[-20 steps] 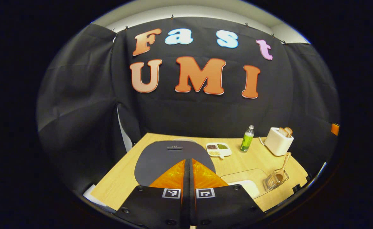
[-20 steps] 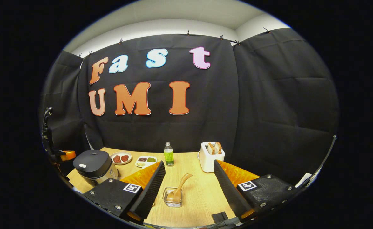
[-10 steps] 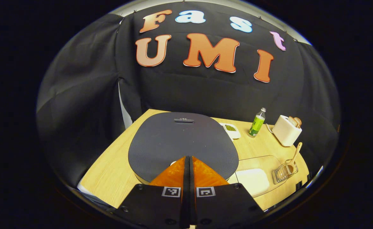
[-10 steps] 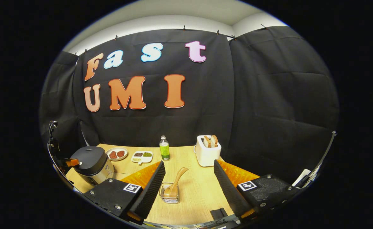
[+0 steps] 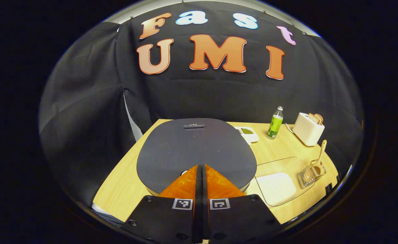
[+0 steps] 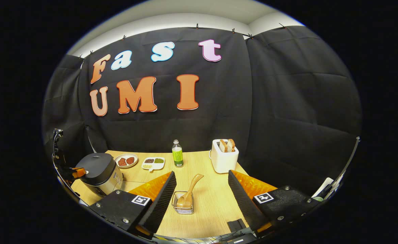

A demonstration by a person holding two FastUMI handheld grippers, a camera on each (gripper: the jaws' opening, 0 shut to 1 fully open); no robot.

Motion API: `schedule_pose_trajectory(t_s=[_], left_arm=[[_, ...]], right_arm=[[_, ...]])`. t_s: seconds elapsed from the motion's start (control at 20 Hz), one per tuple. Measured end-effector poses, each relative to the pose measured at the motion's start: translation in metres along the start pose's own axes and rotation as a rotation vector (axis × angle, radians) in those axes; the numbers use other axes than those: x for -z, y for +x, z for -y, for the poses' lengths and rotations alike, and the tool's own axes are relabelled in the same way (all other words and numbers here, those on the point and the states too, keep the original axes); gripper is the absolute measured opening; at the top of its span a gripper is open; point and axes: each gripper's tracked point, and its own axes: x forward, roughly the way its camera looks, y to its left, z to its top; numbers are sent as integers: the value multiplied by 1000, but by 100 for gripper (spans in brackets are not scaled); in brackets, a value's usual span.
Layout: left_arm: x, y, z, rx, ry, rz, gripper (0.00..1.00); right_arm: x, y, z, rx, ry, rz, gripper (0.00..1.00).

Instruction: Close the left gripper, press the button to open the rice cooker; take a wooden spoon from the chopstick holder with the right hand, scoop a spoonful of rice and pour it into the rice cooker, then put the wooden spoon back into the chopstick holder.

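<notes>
Since a second ago: the left gripper [image 5: 200,166] has come down close over the rice cooker [image 5: 195,149], whose dark lid now looms much larger in the left gripper view; the right gripper [image 6: 202,184] has hardly shifted.
Left gripper: fingers clenched together, no gap between them, tips at the front edge of the cooker lid; in the right gripper view the tip [image 6: 78,172] sits at the lid's front by the pale button. Whether it presses the button cannot be told.
Right gripper: fingers spread wide and released, holding nothing, hanging above the table [image 6: 216,210].
Wooden spoon [image 6: 189,191]: standing in the chopstick holder [image 6: 183,206], bowl down, handle leaning up to the right, between the right gripper's fingers in that view.
Rice cooker lid: down, not yet open.
Rice: a white heap in a clear container [image 5: 280,181] just right of the cooker, beside the holder [image 5: 310,173].
Farther back: a divided dish [image 6: 153,162], a plate with red pieces [image 6: 126,161], a green-labelled bottle [image 6: 177,154], a white toaster [image 6: 223,157] with two slices of bread.
</notes>
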Motion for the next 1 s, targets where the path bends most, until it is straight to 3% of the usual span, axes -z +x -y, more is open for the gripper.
schedule_pose_trajectory(t_s=[0.05, 0.15, 0.2, 0.35, 0.45, 0.5, 0.55, 0.65, 1.0], left_arm=[[0, -3, 1, -15, -6, 2, 0], [-7, -8, 4, -22, -10, 32, 4], [-18, -13, 5, -16, -1, 63, 0], [-61, -33, 6, -15, 16, 155, 4], [-98, -53, 8, -5, 13, 232, 0], [-110, -59, 12, 10, 8, 244, 4], [-120, -73, 16, 20, -1, 254, 0], [-136, -88, 19, 35, -19, 275, 4], [-157, -125, 25, 21, -41, 321, 4]], right_arm=[[0, 0, 1, -3, 1, 1, 95], [-1, 1, 4, -3, 4, 6, 95], [-1, 2, 6, -2, 8, 8, 95], [0, 5, 10, -1, 29, 5, 95], [2, 8, 11, -7, 48, -1, 95], [2, 9, 10, -11, 56, -5, 95], [3, 10, 10, -15, 63, -8, 95], [4, 13, 10, -23, 73, -12, 95], [23, 32, 16, -39, 109, -62, 95]])
